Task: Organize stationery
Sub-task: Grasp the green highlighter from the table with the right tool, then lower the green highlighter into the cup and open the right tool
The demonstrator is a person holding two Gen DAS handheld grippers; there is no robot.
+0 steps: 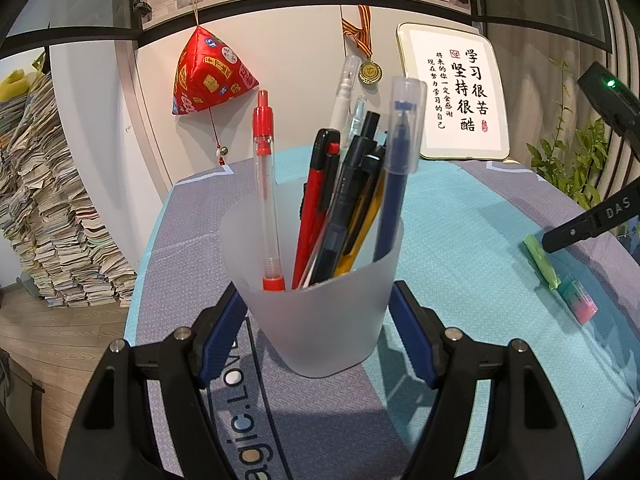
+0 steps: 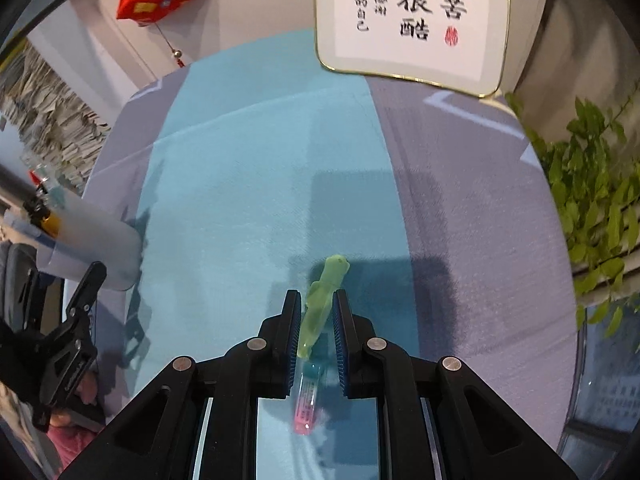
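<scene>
Left tool (image 1: 316,320) clamps frosted pen cup (image 1: 316,300) on teal-grey tablecloth (image 1: 460,248) — right tool (image 2: 316,316) narrow, ungripping.

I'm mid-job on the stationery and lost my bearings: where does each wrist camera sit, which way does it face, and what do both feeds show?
Left wrist: behind the left gripper, facing the wall; its fingers clamp the frosted pen cup.
Right wrist: behind the right gripper, tilted steeply down at the cloth; narrow jaws flank the green highlighter, eraser below.
Shared: cup, highlighter, eraser, calligraphy frame.
</scene>
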